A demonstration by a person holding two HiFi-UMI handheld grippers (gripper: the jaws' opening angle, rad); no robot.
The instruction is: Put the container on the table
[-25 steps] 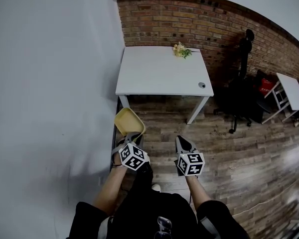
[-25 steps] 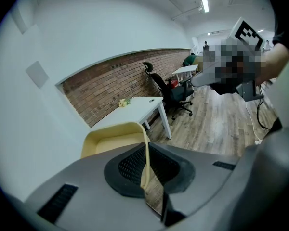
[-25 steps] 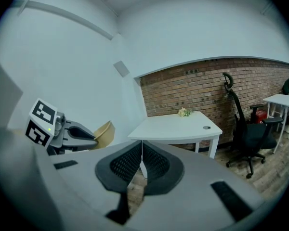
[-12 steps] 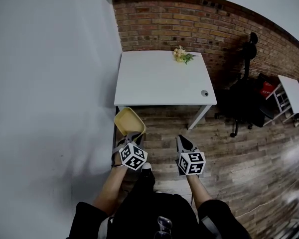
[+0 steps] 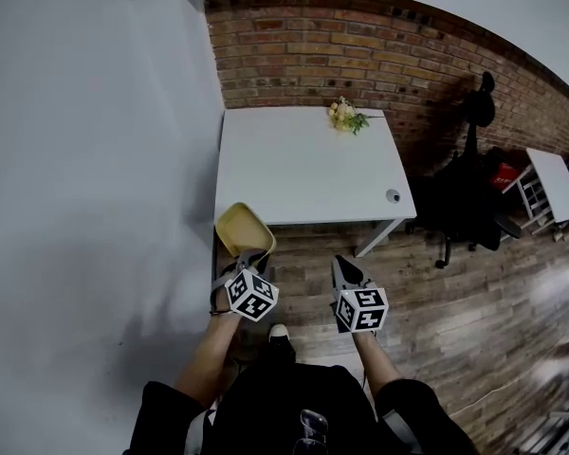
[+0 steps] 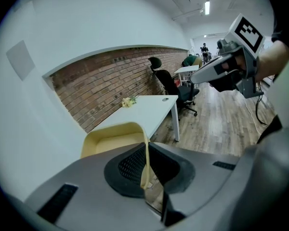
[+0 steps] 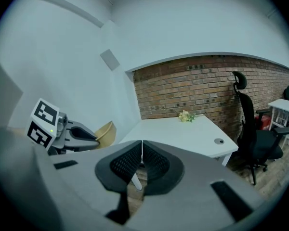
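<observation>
The container's [image 5: 245,232] near end is hidden behind the left gripper [image 5: 251,258], and whether it overhangs the surface [image 5: 294,169] or hangs short of it cannot be told. It is held in the air at the surface's near left corner, one side wall pinched edge-on between the left fingers [image 6: 130,163], the hollow to their left. The right gripper [image 5: 344,266], before the surface's near edge, has its fingers pressed together on nothing. Flowers [image 5: 344,116] lie at the surface's far edge.
</observation>
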